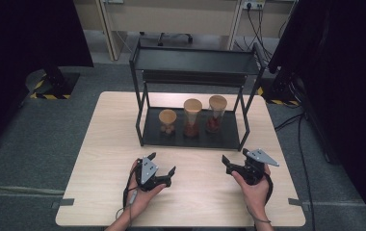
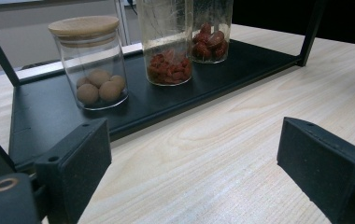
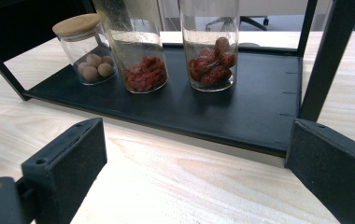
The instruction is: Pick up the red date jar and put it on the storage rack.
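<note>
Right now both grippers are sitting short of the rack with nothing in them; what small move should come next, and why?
Probably ease the left gripper forward toward the short jar: its jaws stand open and empty, and that jar stands nearest them on the rack's bottom shelf, clear of the others.

Two forearms come in from the near edge, one on each side. The left hand (image 1: 140, 195) grips the left tool (image 1: 164, 168) from below, its grey plate on top, pointing far and a little to the right. Its jaws stand wide apart with nothing between them. The right hand (image 1: 254, 185) holds the right tool (image 1: 234, 161), tips turned far and to the left. Its jaws also gape, empty. Both tools sit low, near the worktop (image 1: 200, 192), well apart from each other.
</note>
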Demonstrator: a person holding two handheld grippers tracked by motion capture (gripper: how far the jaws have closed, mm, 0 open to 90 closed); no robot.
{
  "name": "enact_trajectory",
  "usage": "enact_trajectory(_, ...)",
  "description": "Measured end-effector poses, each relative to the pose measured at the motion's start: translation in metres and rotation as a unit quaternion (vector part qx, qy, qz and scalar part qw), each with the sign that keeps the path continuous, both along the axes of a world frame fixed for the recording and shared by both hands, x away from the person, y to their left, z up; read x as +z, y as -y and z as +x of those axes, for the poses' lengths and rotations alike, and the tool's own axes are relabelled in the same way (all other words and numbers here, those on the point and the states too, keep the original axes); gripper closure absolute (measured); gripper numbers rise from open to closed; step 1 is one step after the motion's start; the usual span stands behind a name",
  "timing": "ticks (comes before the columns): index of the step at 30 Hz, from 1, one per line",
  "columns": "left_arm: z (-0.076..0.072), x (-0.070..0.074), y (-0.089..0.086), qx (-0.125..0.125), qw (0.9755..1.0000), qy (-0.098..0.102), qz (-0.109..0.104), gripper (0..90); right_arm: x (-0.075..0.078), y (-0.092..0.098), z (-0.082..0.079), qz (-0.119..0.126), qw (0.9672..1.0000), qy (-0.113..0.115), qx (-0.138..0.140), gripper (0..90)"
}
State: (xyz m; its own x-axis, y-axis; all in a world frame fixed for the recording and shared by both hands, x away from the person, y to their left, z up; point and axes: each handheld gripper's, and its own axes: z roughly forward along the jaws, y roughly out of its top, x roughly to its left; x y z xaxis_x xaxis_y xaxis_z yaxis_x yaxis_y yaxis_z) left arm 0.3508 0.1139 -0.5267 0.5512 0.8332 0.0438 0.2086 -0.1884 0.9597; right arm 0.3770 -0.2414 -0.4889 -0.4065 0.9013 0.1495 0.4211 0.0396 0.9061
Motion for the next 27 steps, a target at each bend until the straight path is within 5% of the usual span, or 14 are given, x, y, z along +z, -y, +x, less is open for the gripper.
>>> enact_trajectory(27, 0.000, 0.000, 0.000, 0.000, 1.0000, -0.001, -0.001, 9.5, -0.010, 0.019, -0.015, -0.009, 0.9999, -0.006, -0.010, 5.4)
